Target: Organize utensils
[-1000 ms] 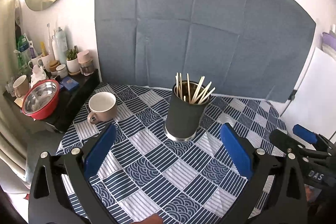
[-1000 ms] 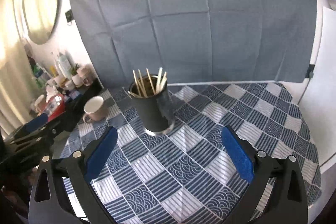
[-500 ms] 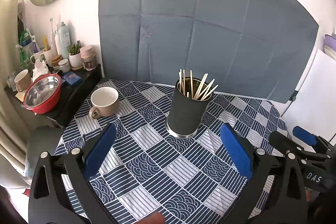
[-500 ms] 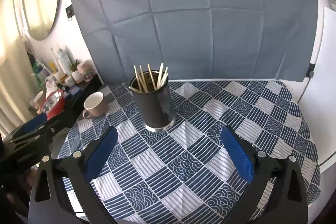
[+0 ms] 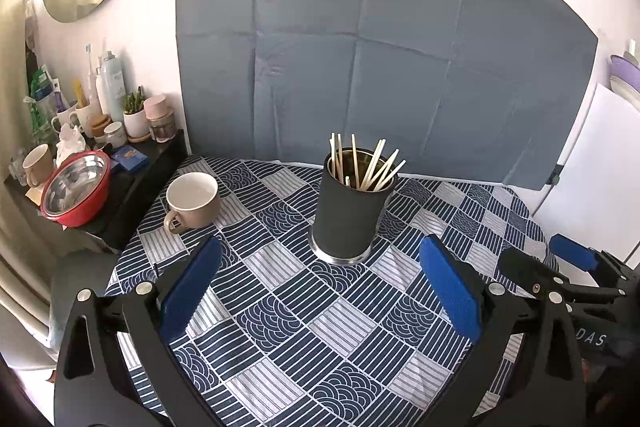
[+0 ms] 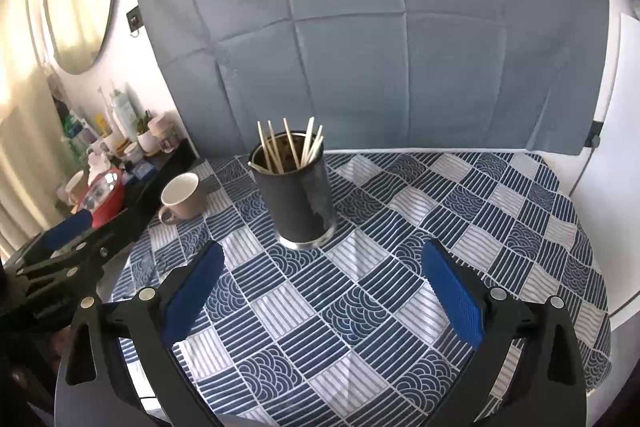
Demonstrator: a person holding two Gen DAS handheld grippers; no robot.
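Chopsticks [image 5: 366,163] upright in dark holder [image 5: 347,217] mid-table, near mug [image 5: 192,199]; no loose utensils visible, task seemingly finished; left gripper [image 5: 320,279], right gripper [image 6: 322,277] both spread apart, empty

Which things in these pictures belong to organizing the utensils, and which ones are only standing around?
Belongs to the job:
- dark cylindrical metal holder
- pale wooden chopsticks standing in it
- left tool and right tool, both open and empty

Only standing around:
- beige ceramic mug on the blue patterned tablecloth
- red-rimmed steel bowl on the side shelf
- bottles and jars by the wall
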